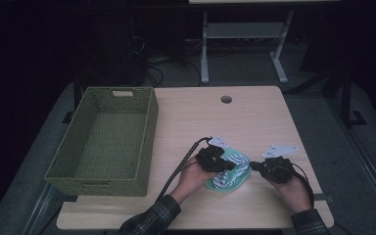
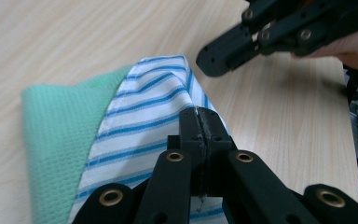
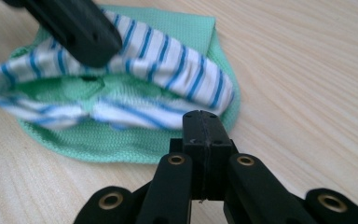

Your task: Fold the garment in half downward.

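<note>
Woven green basket [image 1: 105, 139]: sits along the left edge of the worktop [image 1: 254, 117], long side running front to back, a handle slot in its far wall. Left gripper [image 1: 223, 165]: held in the person's left hand [image 1: 192, 177] near the front edge, jaws clenched together with no gap, tips resting over the striped side of the cloth; whether any fabric is pinched between them cannot be told. Cloth [image 1: 231, 172]: a folded piece, mint-green waffle weave on one face, white with blue stripes on the other, lying bunched on the worktop near the front edge, right of centre, between the two grippers. Right gripper [image 1: 255, 166]: in the right hand [image 1: 290, 188], jaws clenched on nothing, tips just beside the cloth's right edge, over bare worktop.
</note>
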`<control>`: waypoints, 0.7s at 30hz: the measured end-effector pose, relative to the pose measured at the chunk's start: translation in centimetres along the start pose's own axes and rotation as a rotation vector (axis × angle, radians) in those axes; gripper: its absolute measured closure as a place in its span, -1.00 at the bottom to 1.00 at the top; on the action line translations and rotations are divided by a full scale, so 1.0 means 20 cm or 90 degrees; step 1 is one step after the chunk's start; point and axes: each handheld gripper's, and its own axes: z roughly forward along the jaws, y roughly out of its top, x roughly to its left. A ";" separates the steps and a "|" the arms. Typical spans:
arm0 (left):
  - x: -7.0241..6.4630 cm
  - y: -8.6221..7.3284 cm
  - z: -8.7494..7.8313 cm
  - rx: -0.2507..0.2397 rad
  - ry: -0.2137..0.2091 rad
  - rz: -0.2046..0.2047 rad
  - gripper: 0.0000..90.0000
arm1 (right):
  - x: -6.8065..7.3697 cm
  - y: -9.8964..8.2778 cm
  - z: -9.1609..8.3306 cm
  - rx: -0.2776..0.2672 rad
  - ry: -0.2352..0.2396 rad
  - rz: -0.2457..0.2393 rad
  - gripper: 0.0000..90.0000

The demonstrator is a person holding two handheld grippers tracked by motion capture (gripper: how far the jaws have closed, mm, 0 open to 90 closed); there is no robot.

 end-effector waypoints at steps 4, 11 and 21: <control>-0.01 -0.02 0.04 0.013 -0.004 0.005 0.98 | 0.00 0.01 -0.01 -0.009 -0.004 -0.001 0.99; -0.02 -0.05 0.11 0.034 -0.008 0.008 0.96 | 0.01 0.02 -0.01 -0.013 0.005 -0.004 0.99; -0.03 0.00 -0.06 -0.013 0.015 0.012 0.78 | 0.02 0.06 -0.01 -0.026 0.019 -0.010 0.99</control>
